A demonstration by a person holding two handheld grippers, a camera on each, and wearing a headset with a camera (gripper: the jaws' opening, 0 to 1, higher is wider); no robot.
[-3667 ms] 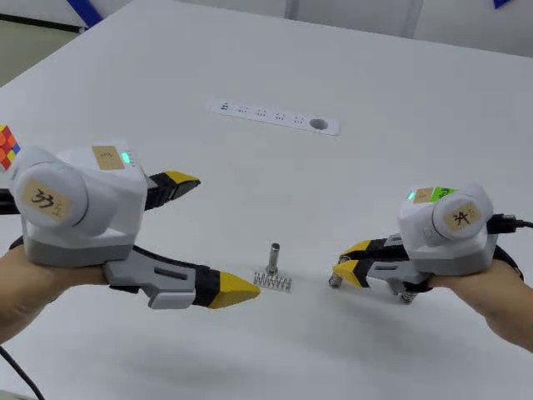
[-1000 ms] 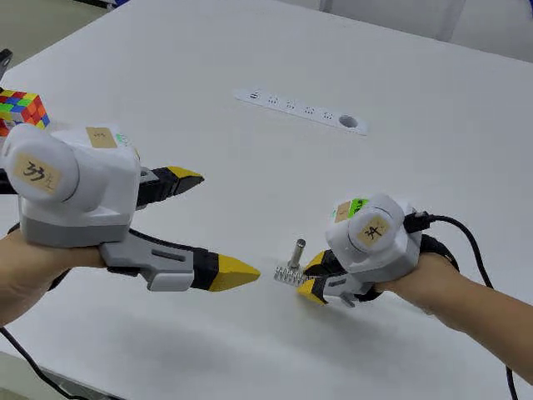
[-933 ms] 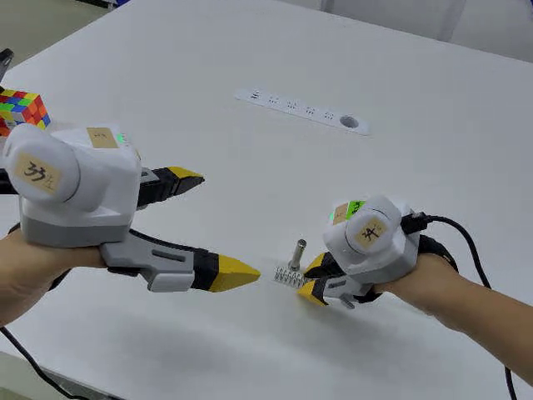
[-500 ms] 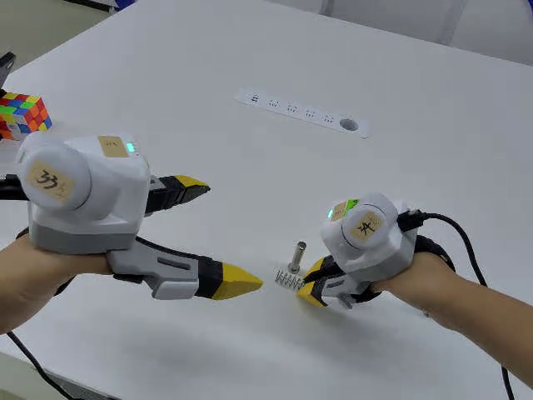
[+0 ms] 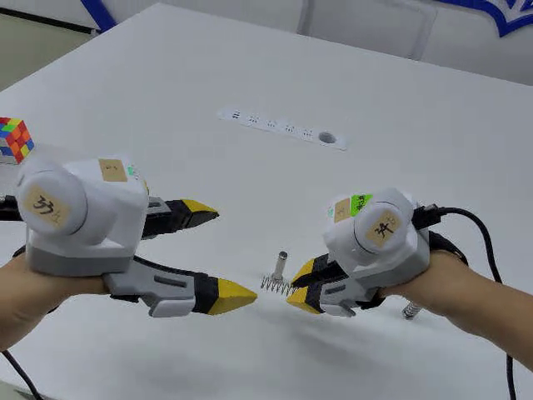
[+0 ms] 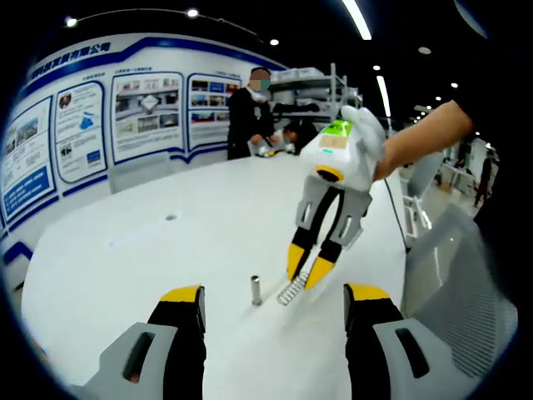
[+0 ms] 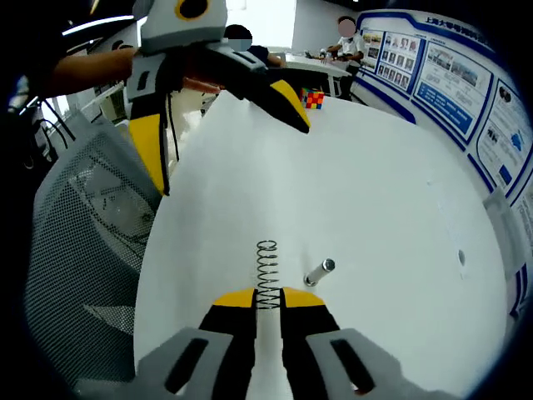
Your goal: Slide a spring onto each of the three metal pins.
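right gripper [image 5: 295, 287] is brought from well right of the metal pin [image 5: 281, 265] to just beside it | its jaws are closed on one end of the spring [image 5: 273, 286] | spring is held tilted, no longer laid flat at the pin's foot

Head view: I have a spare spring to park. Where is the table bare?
Bare between the power strip and the left gripper, and beyond the strip. Crowded around the pin, where the right gripper holds a spring.

Plain white counter [image 5: 375, 92]. White bodies, black jaws, yellow tips on left tool [image 5: 226, 252], right tool [image 5: 296, 287]. Silver-grey metal: spring [image 5: 275, 286], pin [image 5: 281, 265]. Multicoloured squares on cube [image 5: 12, 139]. White power strip [image 5: 281, 127].
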